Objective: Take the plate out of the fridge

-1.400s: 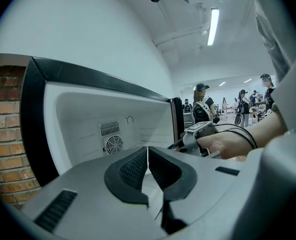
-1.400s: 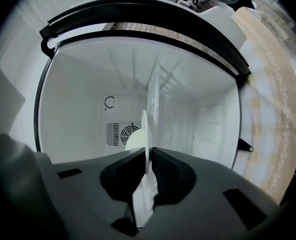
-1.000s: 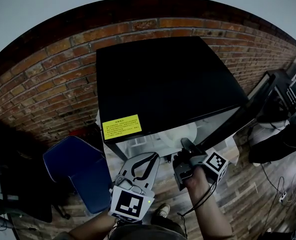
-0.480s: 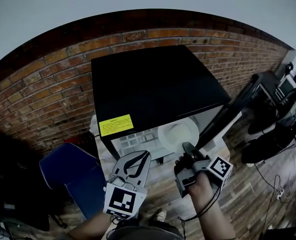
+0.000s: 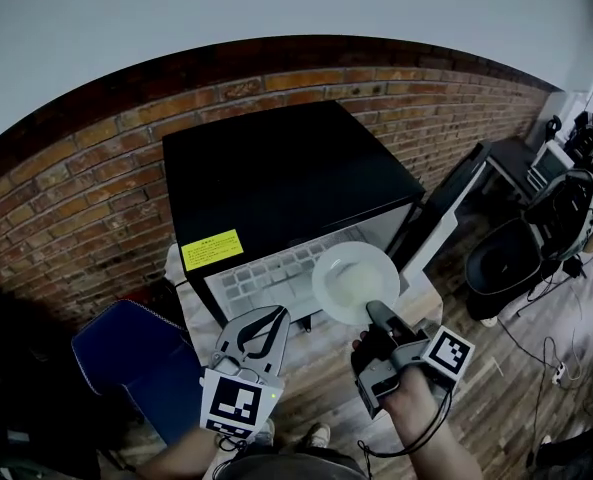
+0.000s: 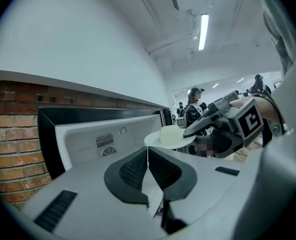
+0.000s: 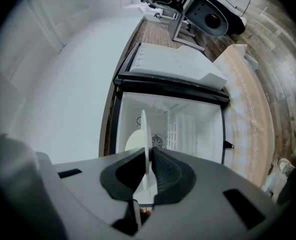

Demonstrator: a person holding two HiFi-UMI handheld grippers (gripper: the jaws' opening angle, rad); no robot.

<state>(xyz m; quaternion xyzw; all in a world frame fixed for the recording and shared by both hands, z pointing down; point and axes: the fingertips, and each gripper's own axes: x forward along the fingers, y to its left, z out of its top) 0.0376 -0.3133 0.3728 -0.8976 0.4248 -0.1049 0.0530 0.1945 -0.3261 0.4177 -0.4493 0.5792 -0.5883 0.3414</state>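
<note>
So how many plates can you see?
1. The white plate is clamped by its rim in the right gripper, out in front of the open fridge. Part of the fridge's inside is hidden, so more could be there.

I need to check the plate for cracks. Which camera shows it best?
The head view: nearly the whole face of the plate shows, in front of the open fridge. The left gripper view shows it side-on; the right gripper view shows only its edge between the jaws.
</note>
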